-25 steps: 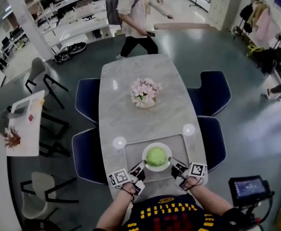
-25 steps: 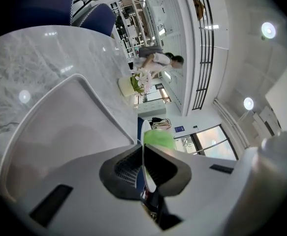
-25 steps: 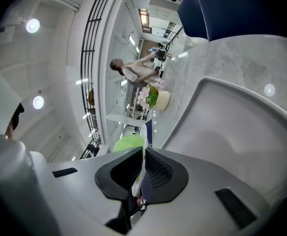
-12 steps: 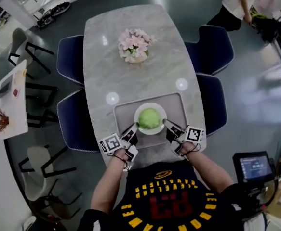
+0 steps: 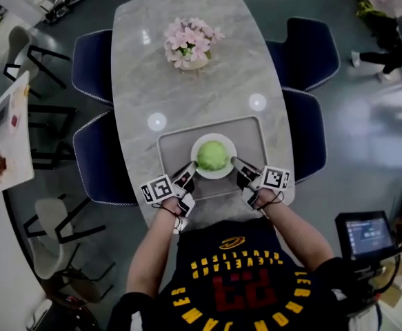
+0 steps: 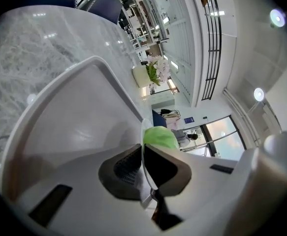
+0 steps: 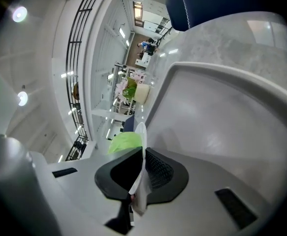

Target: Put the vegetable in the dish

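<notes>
A round green vegetable [image 5: 213, 155] lies in a white dish [image 5: 225, 171] on a grey tray [image 5: 173, 143] at the near end of the marble table [image 5: 187, 95]. My left gripper [image 5: 189, 172] is shut on the dish's left rim, and my right gripper [image 5: 236, 165] is shut on its right rim. In the left gripper view the thin dish rim [image 6: 143, 151] runs between the dark pads [image 6: 126, 168], with the vegetable [image 6: 159, 137] beyond. The right gripper view shows the dish rim [image 7: 141, 166] pinched the same way, the vegetable [image 7: 125, 142] behind it.
A pot of pink flowers [image 5: 189, 41] stands at mid-table. Two small white discs [image 5: 156, 122] [image 5: 257, 102] lie beside the tray's far corners. Dark blue chairs [image 5: 97, 158] [image 5: 304, 136] line both long sides. A small monitor [image 5: 366, 233] stands at my right.
The head view has swung downward and closer, so the table sits higher in frame. Both grippers stay shut on the dish rim; the dish has moved slightly away from me on the tray.
</notes>
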Available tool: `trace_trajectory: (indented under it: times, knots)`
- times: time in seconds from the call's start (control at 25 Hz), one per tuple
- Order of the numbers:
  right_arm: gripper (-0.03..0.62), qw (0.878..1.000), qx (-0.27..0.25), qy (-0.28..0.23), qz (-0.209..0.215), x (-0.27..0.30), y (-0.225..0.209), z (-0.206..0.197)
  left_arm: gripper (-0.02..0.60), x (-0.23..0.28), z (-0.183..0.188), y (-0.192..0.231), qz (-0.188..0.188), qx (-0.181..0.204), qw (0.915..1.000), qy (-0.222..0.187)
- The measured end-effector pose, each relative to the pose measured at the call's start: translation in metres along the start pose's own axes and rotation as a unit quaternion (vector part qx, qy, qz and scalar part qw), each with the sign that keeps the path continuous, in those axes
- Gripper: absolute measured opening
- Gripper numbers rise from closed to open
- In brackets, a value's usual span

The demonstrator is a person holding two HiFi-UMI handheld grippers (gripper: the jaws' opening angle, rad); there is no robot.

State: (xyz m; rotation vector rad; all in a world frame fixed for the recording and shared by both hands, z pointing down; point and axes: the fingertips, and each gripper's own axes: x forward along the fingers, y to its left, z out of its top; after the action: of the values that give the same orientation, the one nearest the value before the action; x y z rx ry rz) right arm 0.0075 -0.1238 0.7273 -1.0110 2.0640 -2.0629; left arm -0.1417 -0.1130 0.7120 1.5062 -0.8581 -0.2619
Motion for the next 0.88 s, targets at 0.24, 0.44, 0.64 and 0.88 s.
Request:
trace_trajectory:
  times: [0.24, 0.44, 0.64, 0.88]
  knots:
    - [0.018, 1.0, 0.006, 0.015, -0.003, 0.007, -0.001, -0.007, 0.018, 0.004, -0.009, 0.014, 0.029, 0.027, 0.9988, 0.03]
    - [0.018, 0.999, -0.024, 0.029, -0.025, 0.011, -0.005, -0.006, 0.021, 0.004, -0.01, 0.02, 0.049, 0.016, 0.9982, 0.029]
    - [0.018, 0.998, -0.04, 0.031, -0.027, 0.015, -0.005, -0.005, 0.021, 0.003, -0.009, 0.022, 0.065, 0.012, 0.9975, 0.027]
    - [0.018, 0.997, -0.046, 0.036, -0.044, 0.016, -0.009, -0.006, 0.021, 0.005, -0.01, 0.026, 0.083, 0.004, 0.9961, 0.028]
